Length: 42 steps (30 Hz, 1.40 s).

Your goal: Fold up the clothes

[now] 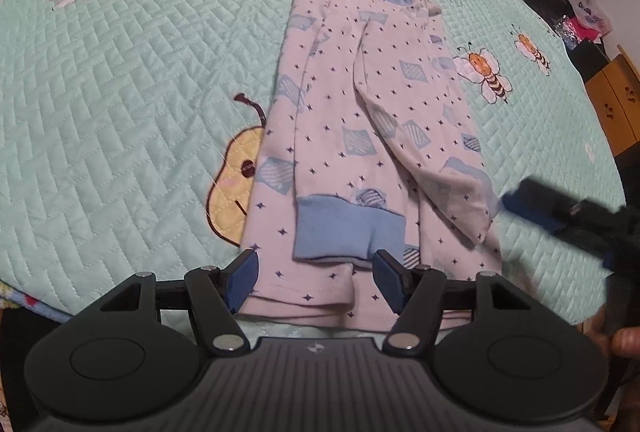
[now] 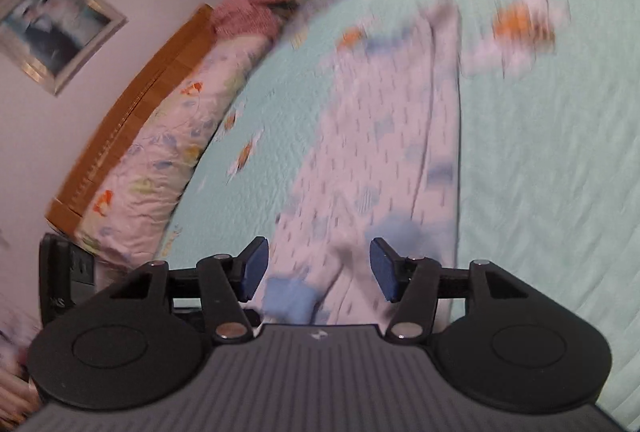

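On quilted bedspread (image 1: 140,79): folded pyjama top (image 1: 360,119); left gripper (image 1: 316,282), right gripper (image 2: 318,270) both apart, empty.

A bed (image 1: 120,79) carried everything, covered by a mint-green quilted spread (image 1: 168,43) stitched with bees and a yellow pear. Directly on the spread lay a pale long-sleeved top (image 1: 352,119) with blue cuffs and neckband, both sleeves folded in over its body, hem toward the near edge. In the blurred right wrist view, a floral pillow (image 2: 160,167) rested against the wooden headboard (image 2: 132,103).
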### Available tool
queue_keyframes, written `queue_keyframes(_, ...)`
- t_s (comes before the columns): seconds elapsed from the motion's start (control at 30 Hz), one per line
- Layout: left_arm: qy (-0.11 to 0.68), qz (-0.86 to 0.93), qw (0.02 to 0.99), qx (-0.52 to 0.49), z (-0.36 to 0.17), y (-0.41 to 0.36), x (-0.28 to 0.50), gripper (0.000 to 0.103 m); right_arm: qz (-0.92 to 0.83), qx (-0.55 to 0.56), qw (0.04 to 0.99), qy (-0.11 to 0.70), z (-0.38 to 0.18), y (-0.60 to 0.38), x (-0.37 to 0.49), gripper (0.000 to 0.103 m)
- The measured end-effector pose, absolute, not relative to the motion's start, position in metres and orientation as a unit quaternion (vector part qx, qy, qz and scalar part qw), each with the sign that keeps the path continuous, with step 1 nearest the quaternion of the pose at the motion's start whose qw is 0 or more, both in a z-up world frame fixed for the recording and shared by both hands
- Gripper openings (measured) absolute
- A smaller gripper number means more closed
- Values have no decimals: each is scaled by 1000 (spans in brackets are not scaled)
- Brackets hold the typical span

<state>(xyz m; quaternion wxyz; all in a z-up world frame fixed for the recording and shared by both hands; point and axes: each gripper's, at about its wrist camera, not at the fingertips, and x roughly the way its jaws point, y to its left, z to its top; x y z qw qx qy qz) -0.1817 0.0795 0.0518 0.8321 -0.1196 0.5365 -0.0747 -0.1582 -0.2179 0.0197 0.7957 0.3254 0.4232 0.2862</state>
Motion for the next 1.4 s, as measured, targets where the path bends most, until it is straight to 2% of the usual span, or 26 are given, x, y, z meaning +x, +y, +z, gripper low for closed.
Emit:
queue_keyframes(0.1, 541, -75, 828, -127, 48, 81, -182, 66, 273, 394, 756, 446, 4, -228, -164, 59)
queue_keyframes(0.27, 544, -72, 824, -139, 44, 85, -180, 66, 251, 485, 736, 399, 8, -259, -172, 59)
queue_keyframes(0.5, 545, -75, 824, -136, 43, 83, -181, 66, 231, 388, 796, 402, 15, -250, -148, 59)
queue_keyframes(0.73, 547, -73, 822, -143, 43, 86, -183, 66, 240, 356, 799, 421, 4, -234, -138, 60)
queue_keyframes(0.9, 546, -71, 819, -158, 42, 91, -183, 66, 435, 341, 706, 443, 21, -206, -162, 60)
queue_keyframes(1.0, 547, -68, 817, -167, 40, 94, -183, 66, 412, 298, 735, 448, 29, -210, -179, 61)
queue_keyframes(1.17, 547, -67, 817, -167, 40, 94, -183, 66, 319, 354, 762, 439, 17, -243, -180, 61)
queue_keyframes(1.4, 546, -66, 813, -191, 39, 101, -183, 66, 241, 425, 729, 480, -12, -248, -181, 61)
